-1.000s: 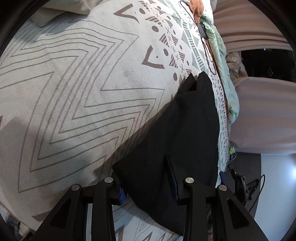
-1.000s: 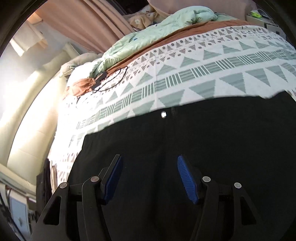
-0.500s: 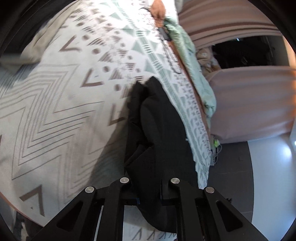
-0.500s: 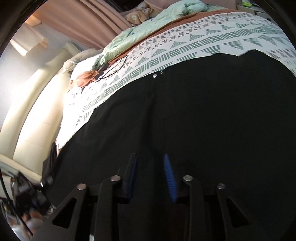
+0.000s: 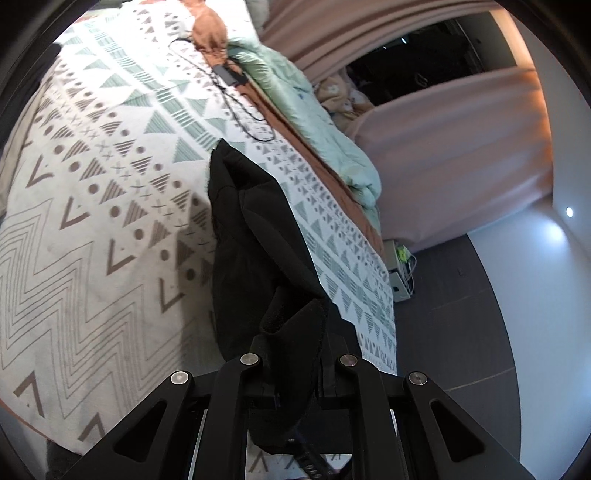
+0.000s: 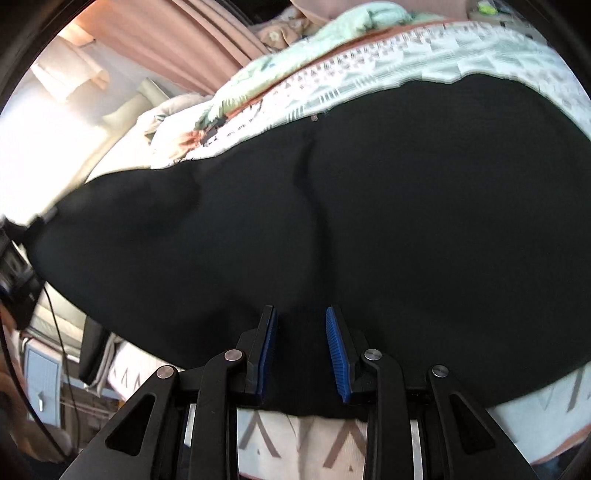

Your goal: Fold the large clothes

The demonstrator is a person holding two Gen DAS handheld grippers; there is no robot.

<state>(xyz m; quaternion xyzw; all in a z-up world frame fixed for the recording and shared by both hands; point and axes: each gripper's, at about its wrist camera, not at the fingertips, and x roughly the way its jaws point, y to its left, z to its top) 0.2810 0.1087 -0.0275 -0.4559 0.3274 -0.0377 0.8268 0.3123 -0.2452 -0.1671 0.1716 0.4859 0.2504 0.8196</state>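
A large black garment (image 5: 255, 240) lies on a patterned bedspread (image 5: 92, 229). My left gripper (image 5: 295, 354) is shut on a bunched edge of the garment and lifts it off the bed; the fingertips are hidden by cloth. In the right wrist view the black garment (image 6: 369, 221) fills most of the frame, with a small button near its far edge. My right gripper (image 6: 301, 343) is over the garment's near edge, its blue pads (image 6: 336, 347) a narrow gap apart with black cloth between them; I cannot tell if they pinch it.
A mint-green duvet (image 5: 314, 110) and an orange cloth (image 5: 210, 33) lie at the bed's far side, with a black cable and charger (image 5: 232, 77). Pink curtains (image 5: 461, 147) hang beyond. Dark floor (image 5: 461, 314) borders the bed. Equipment and cables (image 6: 22, 280) sit left of it.
My left gripper has closed on the garment's edge and lifted it, swinging toward the bed's side. My right gripper has narrowed from wide open and moved back to the garment's near edge.
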